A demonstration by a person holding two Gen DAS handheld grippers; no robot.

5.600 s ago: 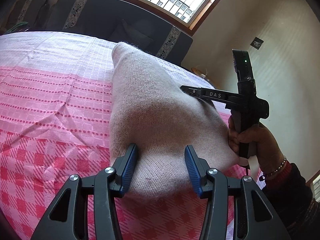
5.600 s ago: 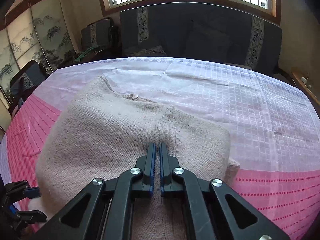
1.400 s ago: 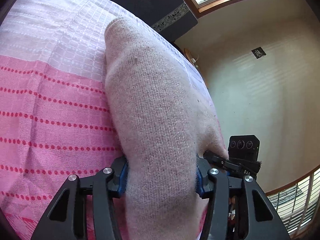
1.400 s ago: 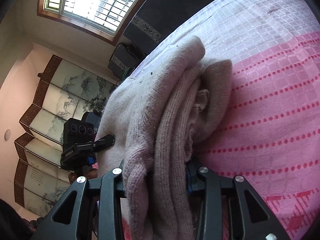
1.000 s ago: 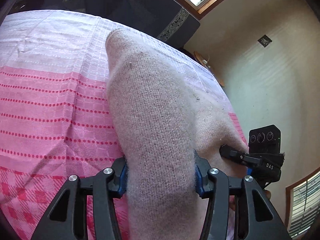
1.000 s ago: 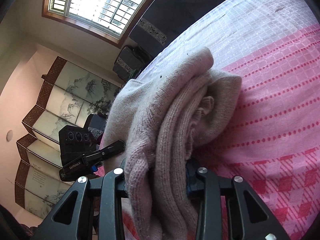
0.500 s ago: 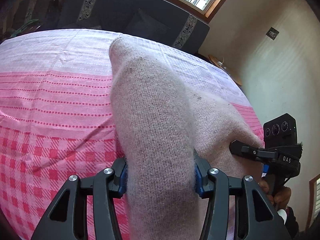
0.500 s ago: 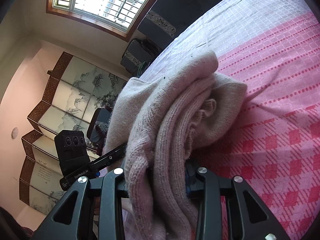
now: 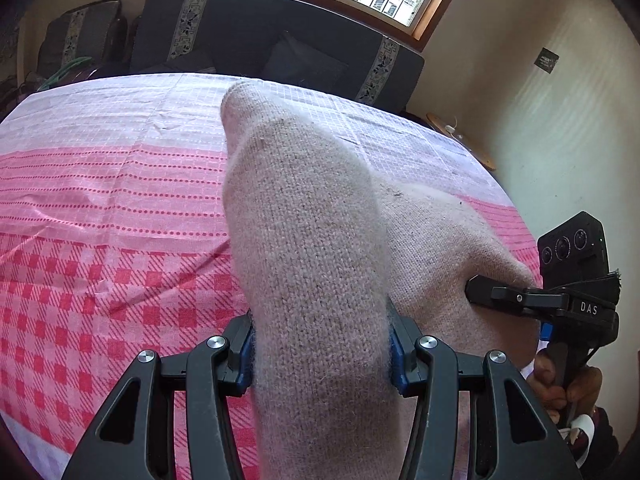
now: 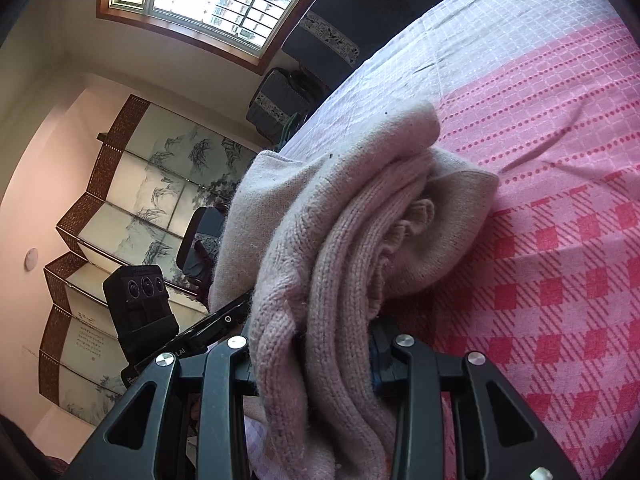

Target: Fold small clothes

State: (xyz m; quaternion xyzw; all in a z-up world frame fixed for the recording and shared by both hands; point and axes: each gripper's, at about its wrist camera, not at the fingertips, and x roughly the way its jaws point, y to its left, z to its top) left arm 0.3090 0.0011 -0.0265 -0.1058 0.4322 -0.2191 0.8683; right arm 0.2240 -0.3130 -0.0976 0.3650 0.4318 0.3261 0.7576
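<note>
A beige knitted sweater (image 9: 304, 216) is folded into a thick bundle and held up off the pink checked tablecloth (image 9: 100, 248). My left gripper (image 9: 320, 354) is shut on one end of the bundle, its blue pads pressed into the knit on both sides. My right gripper (image 10: 314, 354) is shut on the other end of the sweater (image 10: 360, 216), where several folded layers and a ribbed edge show. The right gripper also shows at the right of the left wrist view (image 9: 476, 286), and the left gripper at the left of the right wrist view (image 10: 234, 314).
The tablecloth (image 10: 560, 140) is pale lilac at the far side and pink check near me. A dark sofa (image 9: 280, 48) stands behind the table under a window. A painted folding screen (image 10: 120, 208) stands at the left. A hand (image 9: 560, 384) holds the right gripper.
Both grippers keep their hold on the sweater. The bundle has swung down and towards the near, checked part of the cloth. Much earlier the sweater lay flat and the left gripper was open.
</note>
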